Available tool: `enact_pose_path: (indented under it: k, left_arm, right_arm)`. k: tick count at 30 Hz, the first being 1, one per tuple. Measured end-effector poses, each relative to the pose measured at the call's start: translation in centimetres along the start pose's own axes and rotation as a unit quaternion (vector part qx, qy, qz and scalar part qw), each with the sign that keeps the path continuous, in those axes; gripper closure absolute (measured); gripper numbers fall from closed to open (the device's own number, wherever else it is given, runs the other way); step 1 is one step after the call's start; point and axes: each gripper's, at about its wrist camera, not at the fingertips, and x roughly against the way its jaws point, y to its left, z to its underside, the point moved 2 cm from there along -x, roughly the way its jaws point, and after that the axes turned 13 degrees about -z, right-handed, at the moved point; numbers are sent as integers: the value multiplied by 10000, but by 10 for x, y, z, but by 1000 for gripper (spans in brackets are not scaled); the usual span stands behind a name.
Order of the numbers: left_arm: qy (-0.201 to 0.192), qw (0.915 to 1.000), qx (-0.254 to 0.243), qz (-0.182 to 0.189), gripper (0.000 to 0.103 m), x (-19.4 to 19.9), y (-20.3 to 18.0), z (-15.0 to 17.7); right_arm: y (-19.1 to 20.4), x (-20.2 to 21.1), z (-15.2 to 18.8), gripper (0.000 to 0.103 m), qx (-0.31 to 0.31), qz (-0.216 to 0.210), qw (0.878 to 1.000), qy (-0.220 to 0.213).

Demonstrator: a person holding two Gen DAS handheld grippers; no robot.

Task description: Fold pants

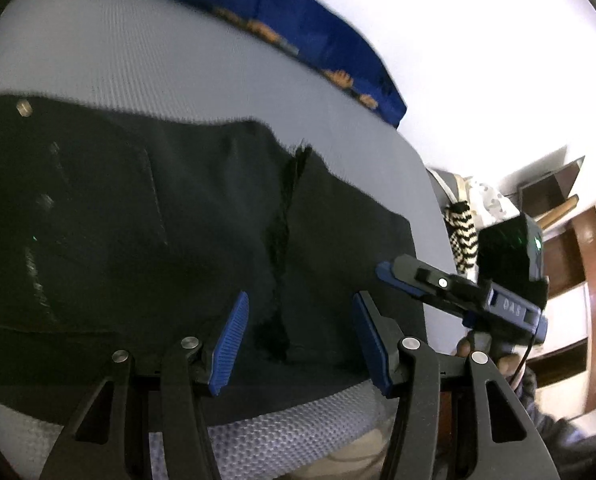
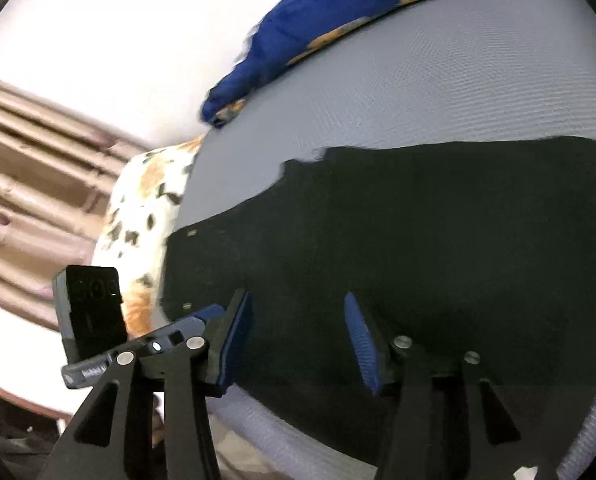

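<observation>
Black pants [image 1: 146,216] blurred, cut off at frame edges; folds indistinct.

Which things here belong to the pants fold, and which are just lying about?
Job:
black pants
left tool, open
right tool, open
grey mattress under the pants

Lying about:
blue patterned cloth
spotted pillow
striped cloth
wooden shelves

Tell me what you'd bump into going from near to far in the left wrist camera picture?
Left gripper → black pants → bare grey mattress → blue patterned cloth → white wall.
</observation>
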Motion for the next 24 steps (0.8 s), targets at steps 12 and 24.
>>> enact_pose_path:
  k: [12, 24]
  left_arm:
    - [1051, 9928, 481, 316, 50, -56, -1, -8]
    - [1400, 9862, 271, 846, 55, -84, -31, -13]
  right_arm:
    - [-44, 34, 6, 56, -794, -45, 9943, -716]
    - [-57, 36, 5, 55, -963, -164, 9922, -777]
